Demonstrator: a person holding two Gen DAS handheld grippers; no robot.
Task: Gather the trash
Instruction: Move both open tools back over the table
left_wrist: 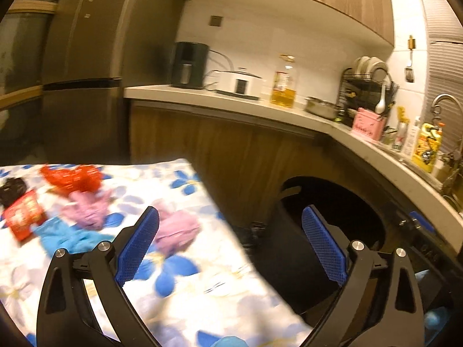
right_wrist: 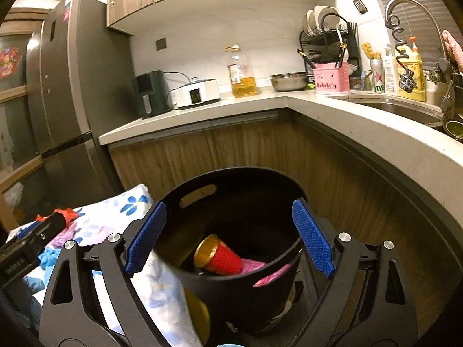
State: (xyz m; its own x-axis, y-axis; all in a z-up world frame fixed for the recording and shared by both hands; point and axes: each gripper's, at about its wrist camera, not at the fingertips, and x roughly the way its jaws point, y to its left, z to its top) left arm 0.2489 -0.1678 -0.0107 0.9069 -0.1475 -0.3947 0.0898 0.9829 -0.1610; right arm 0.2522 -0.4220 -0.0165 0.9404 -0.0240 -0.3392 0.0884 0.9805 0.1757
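Observation:
A black round bin stands on the floor beside a table with a flowered cloth. Inside it lie a red cup with a gold lining and something pink. My right gripper is open and empty, hovering over the bin's mouth. My left gripper is open and empty over the table's right edge, with the bin to its right. On the cloth lie pink crumpled pieces, red plastic, a red packet, a blue piece and a black piece.
A kitchen counter curves around the right with wooden cupboards below. On it stand an oil bottle, appliances, a dish rack and a sink with tap. A tall fridge stands at the left. The other gripper shows at the left of the right wrist view.

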